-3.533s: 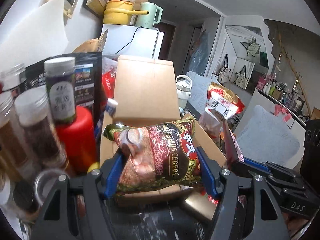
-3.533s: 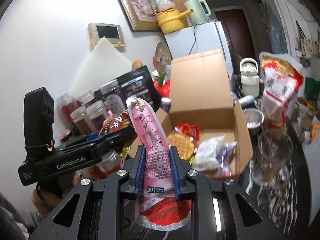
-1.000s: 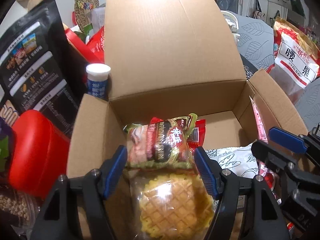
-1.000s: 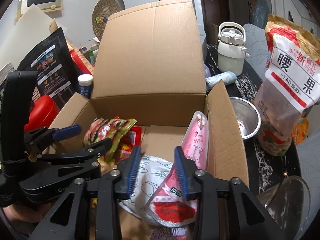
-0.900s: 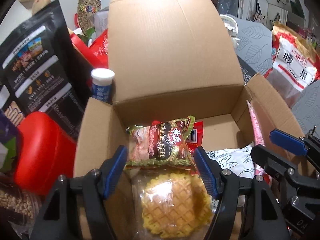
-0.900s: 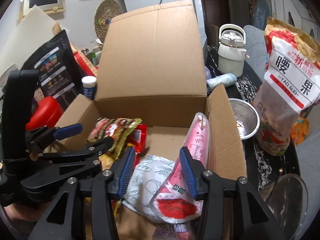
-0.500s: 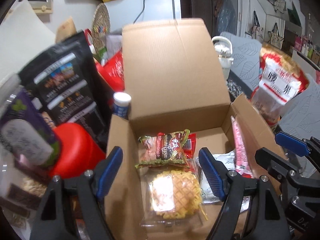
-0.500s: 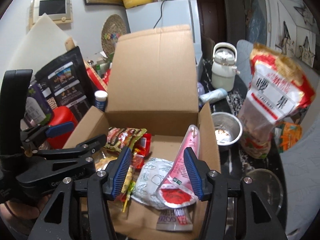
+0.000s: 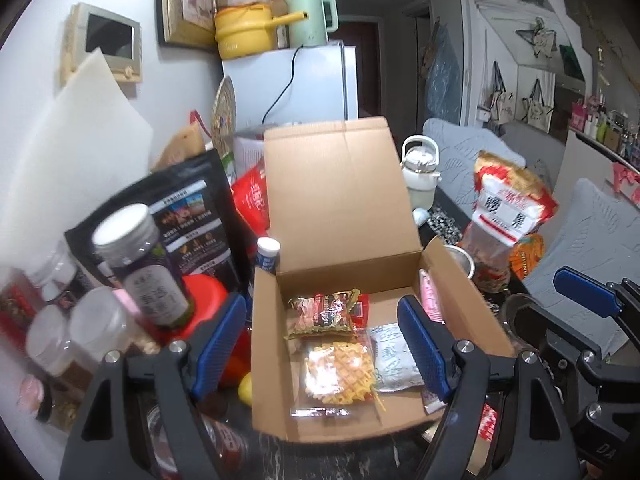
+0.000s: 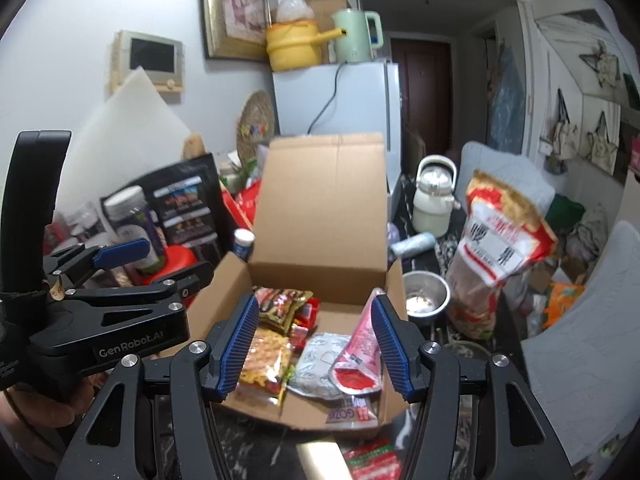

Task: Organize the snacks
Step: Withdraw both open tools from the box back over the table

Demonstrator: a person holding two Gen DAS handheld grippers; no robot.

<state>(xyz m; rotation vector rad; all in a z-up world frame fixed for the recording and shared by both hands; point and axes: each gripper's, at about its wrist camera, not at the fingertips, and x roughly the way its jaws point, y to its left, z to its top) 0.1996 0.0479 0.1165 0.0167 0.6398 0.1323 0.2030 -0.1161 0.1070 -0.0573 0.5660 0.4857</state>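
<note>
The open cardboard box (image 9: 265, 320) holds a brown cereal packet (image 9: 324, 315), a waffle packet (image 9: 339, 372), a white packet (image 9: 393, 356) and a pink pouch (image 9: 429, 300) that leans on its right wall. My left gripper (image 9: 320, 301) hangs open above the box's near side, nothing between its pads. In the right wrist view the same box (image 10: 320, 208) shows the cereal packet (image 10: 282, 304) and pink pouch (image 10: 360, 348). My right gripper (image 10: 314, 299) is above them, empty, its jaws opening. The left gripper (image 10: 120, 256) shows at the left of that view.
Jars (image 9: 140, 268), a red container (image 9: 206, 292) and a black bag (image 9: 188, 216) crowd the box's left. On its right stand a steel bowl (image 10: 424, 300), a white kettle (image 10: 434, 196) and a tall nut bag (image 9: 508, 216). A red packet (image 10: 372, 460) lies in front.
Both grippers let go, leaving the cereal packet and the pink pouch in the box, then rose and drew back. Their jaws stand wider than before.
</note>
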